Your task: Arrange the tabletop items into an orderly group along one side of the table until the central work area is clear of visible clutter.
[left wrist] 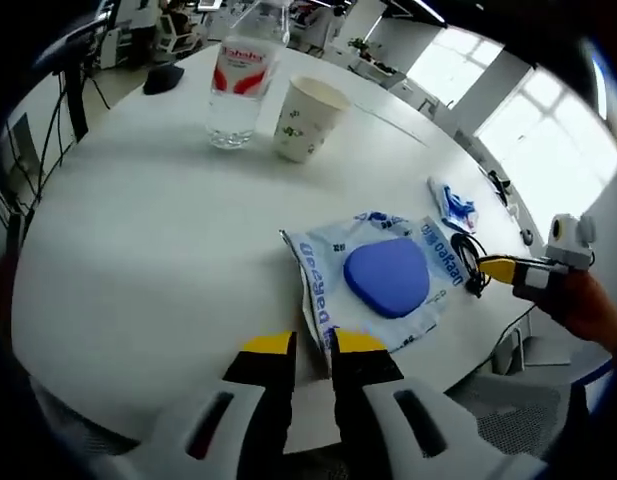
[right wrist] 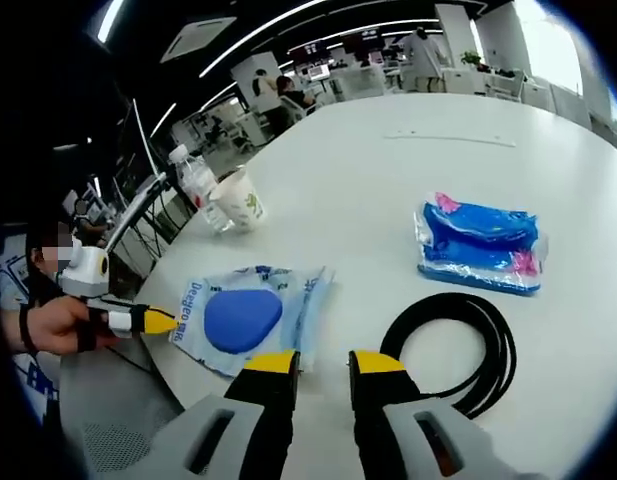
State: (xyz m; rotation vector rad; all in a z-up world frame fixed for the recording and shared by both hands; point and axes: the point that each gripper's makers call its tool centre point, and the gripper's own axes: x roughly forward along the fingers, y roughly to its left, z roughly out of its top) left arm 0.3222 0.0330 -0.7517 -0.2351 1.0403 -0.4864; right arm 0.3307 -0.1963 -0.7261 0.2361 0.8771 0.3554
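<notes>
Left gripper (left wrist: 312,345): in the left gripper view I see my two yellow-tipped jaws nearly closed on the near edge of the clear packet (left wrist: 373,285), which holds a blue rounded pad and carries blue print. The packet edge runs into the narrow gap between the tips; I judge the jaws to be pinching it. The packet lies flat on the white round table (left wrist: 138,250), near the table's edge.

Right gripper (right wrist: 318,362): in the right gripper view my jaws stand apart with a clear gap, holding nothing, and hover over bare tabletop (right wrist: 368,180). Just beyond the right-hand tip lies a coiled black cable (right wrist: 466,345). Past it rests a blue and pink wrapped pack (right wrist: 478,245), apart from the cable.

In the right gripper view the left gripper (right wrist: 158,320) enters from the left, its yellow tips at the corner of the packet (right wrist: 243,320), carried by a hand (right wrist: 48,325) held level at the table's edge. In the left gripper view the right gripper (left wrist: 498,268) enters from the right, held by a hand (left wrist: 588,305), its tips near the cable (left wrist: 471,262).

Far side: a water bottle (left wrist: 243,85) with a red label and a paper cup (left wrist: 308,120) stand upright, just beside each other. A dark computer mouse (left wrist: 164,78) lies behind them.
</notes>
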